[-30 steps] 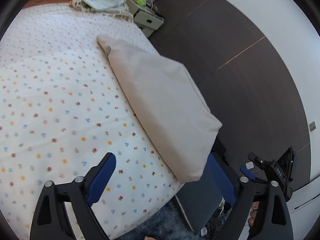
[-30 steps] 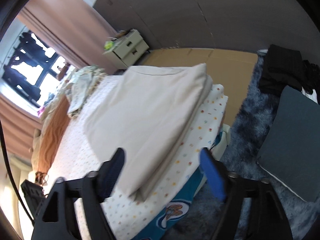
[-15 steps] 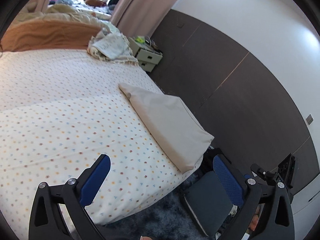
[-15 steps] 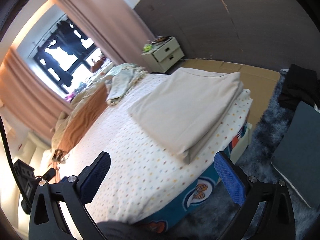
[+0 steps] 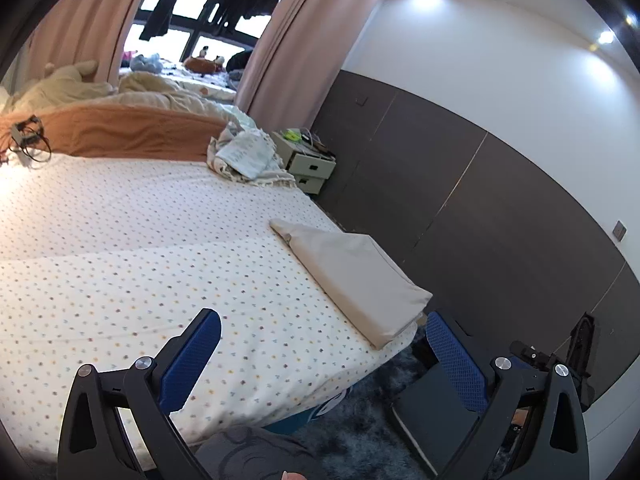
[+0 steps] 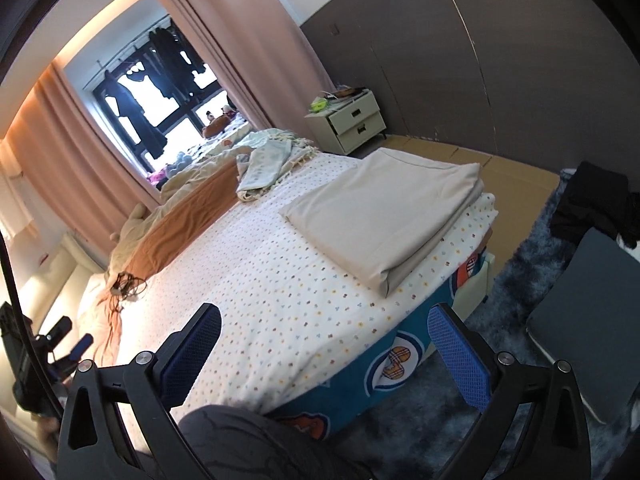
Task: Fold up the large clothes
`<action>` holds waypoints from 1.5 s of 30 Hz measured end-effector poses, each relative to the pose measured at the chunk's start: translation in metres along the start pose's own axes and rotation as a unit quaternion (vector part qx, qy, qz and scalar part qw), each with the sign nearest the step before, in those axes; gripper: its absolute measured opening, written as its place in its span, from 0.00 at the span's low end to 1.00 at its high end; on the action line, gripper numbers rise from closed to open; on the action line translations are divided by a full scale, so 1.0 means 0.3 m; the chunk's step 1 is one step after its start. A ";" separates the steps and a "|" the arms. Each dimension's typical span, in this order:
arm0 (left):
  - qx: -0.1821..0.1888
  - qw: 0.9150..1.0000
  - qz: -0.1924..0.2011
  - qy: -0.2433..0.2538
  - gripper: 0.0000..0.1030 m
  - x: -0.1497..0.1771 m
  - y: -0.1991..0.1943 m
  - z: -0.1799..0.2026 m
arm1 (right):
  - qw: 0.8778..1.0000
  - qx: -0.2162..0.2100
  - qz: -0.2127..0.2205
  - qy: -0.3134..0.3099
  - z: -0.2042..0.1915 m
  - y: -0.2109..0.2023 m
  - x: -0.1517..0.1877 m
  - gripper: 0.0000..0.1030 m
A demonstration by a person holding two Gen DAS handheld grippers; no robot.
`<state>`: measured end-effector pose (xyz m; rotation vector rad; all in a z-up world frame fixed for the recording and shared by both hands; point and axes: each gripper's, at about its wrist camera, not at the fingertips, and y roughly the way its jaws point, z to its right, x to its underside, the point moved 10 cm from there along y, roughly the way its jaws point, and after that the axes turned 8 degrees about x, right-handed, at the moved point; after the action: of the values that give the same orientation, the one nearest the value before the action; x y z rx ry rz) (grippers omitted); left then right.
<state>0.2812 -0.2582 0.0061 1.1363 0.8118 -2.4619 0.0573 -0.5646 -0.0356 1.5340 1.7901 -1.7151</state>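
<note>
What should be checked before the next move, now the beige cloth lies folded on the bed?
1. Beige cloth folded flat in a stack: ok.
2. Cloth fully on the bed, near its corner: ok.
3. Left gripper open, holding nothing: ok.
4. Right gripper open, holding nothing: ok.
5. Next item, the crumpled pale cloth farther up the bed, in view: ok.
6. Whether that one needs folding: cannot tell.
</note>
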 end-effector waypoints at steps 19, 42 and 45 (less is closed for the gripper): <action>-0.069 0.993 0.069 0.059 0.99 0.178 -0.498 0.058 | 0.995 -0.057 0.026 -0.077 -0.094 -0.290 0.206 1.00; -0.214 0.963 0.120 0.110 0.99 0.535 -0.737 -0.064 | 0.982 -0.032 0.077 -0.169 -0.066 -0.410 0.422 1.00; -0.216 0.963 0.122 0.103 0.99 0.547 -0.760 -0.078 | 0.981 -0.039 0.073 -0.173 -0.070 -0.395 0.436 1.00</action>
<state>0.0786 -0.0704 -0.0495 1.2447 1.1250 -1.8654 -0.0799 -0.4537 -0.0570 1.2131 1.5131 -1.6948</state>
